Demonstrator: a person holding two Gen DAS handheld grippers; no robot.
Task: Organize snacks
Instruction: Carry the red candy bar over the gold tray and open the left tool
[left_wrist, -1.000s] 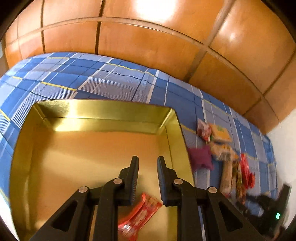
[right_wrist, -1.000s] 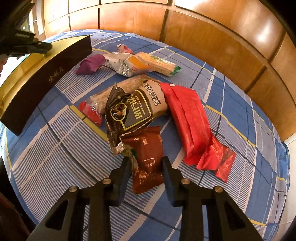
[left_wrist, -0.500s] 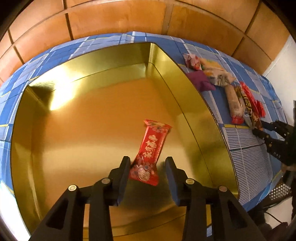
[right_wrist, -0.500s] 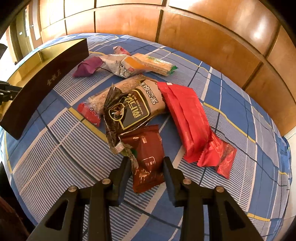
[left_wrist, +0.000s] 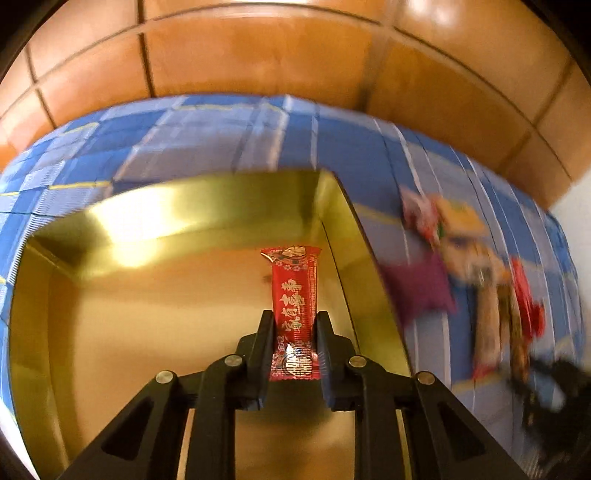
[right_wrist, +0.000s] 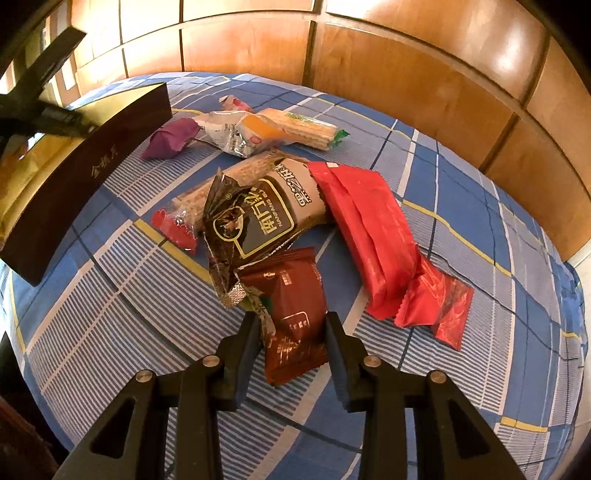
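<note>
In the left wrist view my left gripper (left_wrist: 293, 325) is over a gold-lined box (left_wrist: 147, 280). A long red snack packet (left_wrist: 294, 291) lies between its fingers, which stand close along the packet's sides; whether they pinch it I cannot tell. In the right wrist view my right gripper (right_wrist: 291, 325) is open, its fingers on either side of a dark red-brown snack packet (right_wrist: 295, 314) lying on the blue checked cloth (right_wrist: 110, 314). Above it lie a dark brown bag (right_wrist: 258, 218), a red pack (right_wrist: 365, 236) and a small red sachet (right_wrist: 436, 302).
More snacks lie further back: a cracker pack (right_wrist: 306, 129), a silver-orange bag (right_wrist: 240, 133), a purple packet (right_wrist: 170, 138), a red-ended cracker sleeve (right_wrist: 192, 206). The box's dark outer wall (right_wrist: 92, 166) stands at left. Wood panelling (right_wrist: 406, 81) backs the bed.
The left gripper has swung and come down over the red packet in the box, its fingers narrowed around it. The right gripper has crept slightly forward around the dark red-brown packet.
</note>
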